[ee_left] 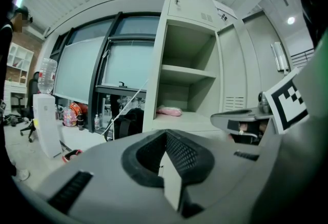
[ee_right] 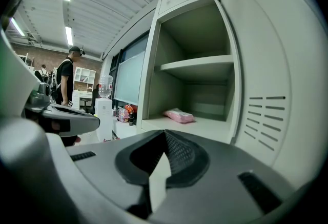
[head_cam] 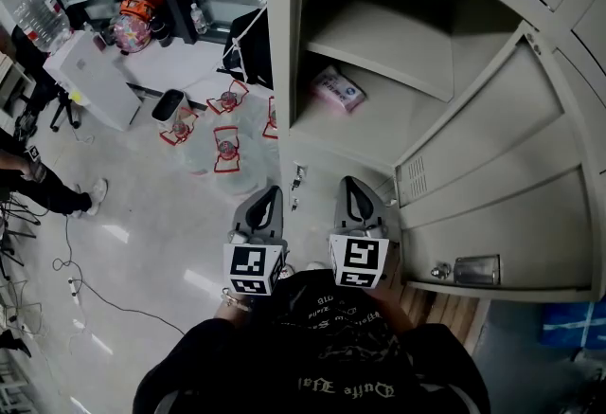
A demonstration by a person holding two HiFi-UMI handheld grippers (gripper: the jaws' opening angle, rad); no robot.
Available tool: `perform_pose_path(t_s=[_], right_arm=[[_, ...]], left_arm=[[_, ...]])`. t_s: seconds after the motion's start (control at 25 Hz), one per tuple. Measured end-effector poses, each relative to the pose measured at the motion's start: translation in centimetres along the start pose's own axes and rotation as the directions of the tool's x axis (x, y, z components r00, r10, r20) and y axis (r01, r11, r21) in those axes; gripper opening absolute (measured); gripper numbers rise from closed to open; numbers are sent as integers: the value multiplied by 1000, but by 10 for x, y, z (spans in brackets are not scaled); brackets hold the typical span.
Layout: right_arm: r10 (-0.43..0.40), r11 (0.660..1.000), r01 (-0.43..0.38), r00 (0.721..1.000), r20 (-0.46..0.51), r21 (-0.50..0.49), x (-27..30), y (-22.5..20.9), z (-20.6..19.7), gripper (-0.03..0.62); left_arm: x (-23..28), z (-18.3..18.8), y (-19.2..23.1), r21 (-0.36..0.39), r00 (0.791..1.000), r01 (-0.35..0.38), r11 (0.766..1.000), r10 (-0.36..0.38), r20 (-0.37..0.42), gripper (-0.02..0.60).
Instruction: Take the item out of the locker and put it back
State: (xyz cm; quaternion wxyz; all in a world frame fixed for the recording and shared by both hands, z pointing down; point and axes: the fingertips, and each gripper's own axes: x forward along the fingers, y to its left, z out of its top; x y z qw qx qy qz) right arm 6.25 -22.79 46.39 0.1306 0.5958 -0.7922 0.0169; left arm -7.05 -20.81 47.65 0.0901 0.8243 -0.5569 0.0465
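Grey locker (head_cam: 379, 43) upper centre, door (head_cam: 502, 213) swung wide at right, shelf front edge clear. Pink packet (head_cam: 338, 88), maybe wipes, lies on the lower shelf, left side. Left gripper (head_cam: 270, 199) and right gripper (head_cam: 352, 192) are both closed and empty, lower centre, outside the opening.

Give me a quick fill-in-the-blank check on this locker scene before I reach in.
The packet inside the locker is ____ in colour.
The locker door stands ____.
The right gripper has its jaws ____, with nothing between them.
The packet lies on the surface ____ the shelf board.
Missing words: pink; open; shut; below.
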Motion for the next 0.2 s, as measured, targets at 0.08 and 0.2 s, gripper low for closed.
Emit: perform_pose_path(t_s=[0.08, 0.2], right_arm=[[2, 1000, -2, 1000, -3, -3, 0, 0, 0, 3], [4, 1000, -4, 1000, -6, -4, 0, 1, -1, 3]], left_arm=[[0, 0, 0, -1, 1000, -2, 1000, 2, -1, 8], [-1, -1, 0, -3, 1000, -5, 1000, 5, -5, 8]])
